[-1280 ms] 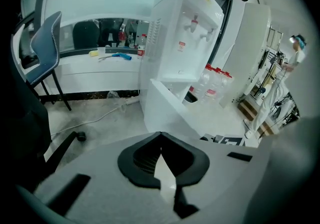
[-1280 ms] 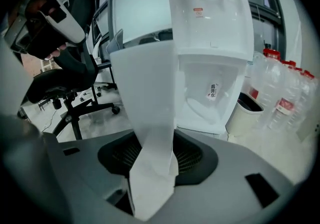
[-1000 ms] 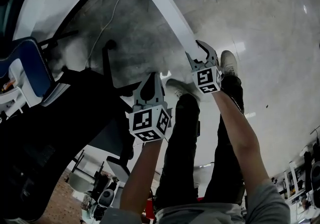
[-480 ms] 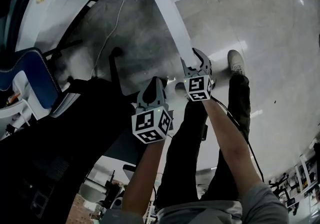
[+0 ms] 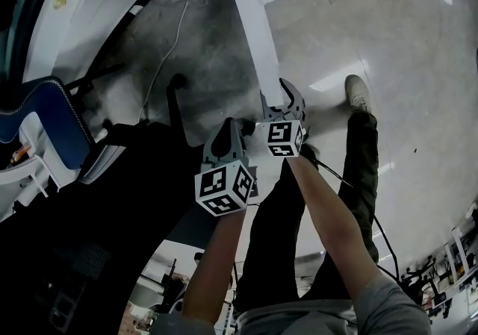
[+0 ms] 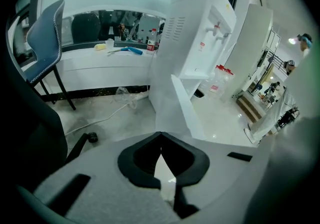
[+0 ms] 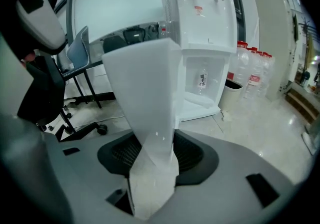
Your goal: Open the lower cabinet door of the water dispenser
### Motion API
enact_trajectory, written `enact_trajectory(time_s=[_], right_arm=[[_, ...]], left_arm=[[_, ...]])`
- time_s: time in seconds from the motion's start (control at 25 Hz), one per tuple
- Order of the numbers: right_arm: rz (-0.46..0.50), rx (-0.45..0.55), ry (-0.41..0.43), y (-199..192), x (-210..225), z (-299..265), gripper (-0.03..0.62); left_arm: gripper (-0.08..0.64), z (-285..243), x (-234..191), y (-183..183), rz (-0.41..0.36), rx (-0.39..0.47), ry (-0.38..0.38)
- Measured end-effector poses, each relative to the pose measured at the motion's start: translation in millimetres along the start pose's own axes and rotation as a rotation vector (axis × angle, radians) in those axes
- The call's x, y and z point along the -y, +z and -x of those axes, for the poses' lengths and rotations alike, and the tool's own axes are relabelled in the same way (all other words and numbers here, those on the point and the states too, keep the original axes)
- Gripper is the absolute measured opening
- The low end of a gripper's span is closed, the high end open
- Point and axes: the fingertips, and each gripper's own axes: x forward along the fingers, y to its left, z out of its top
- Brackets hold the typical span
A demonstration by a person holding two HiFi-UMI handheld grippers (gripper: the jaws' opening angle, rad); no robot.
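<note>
Now: right gripper (image 7: 152, 155) pinches free edge of cabinet door (image 7: 142, 88), centre frame, probably for leverage far from hinge. Door stands open from water dispenser (image 7: 202, 23), upper centre. Left gripper (image 6: 161, 135), fingers pressed together, empty, hangs alongside, likely kept clear of door.

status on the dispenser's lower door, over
Right gripper jaws clamped on lower cabinet door edge. Left gripper shut, empty, alongside. Door stands wide open off the water dispenser. Chair base left of door, clear of it.
</note>
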Motion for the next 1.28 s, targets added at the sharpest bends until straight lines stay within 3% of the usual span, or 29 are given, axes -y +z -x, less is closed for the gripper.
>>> enact_trajectory(time_s=[0.64, 1.28], right_arm=[[-0.094, -0.111, -0.085, 7, -39, -15, 0.199], [-0.114, -0.202, -0.080, 9, -60, -25, 0.204]], left_arm=[[0.009, 11, -27, 5, 0.040, 0.028, 0.040], [0.009, 22, -43, -3, 0.069, 0.037, 0.082]])
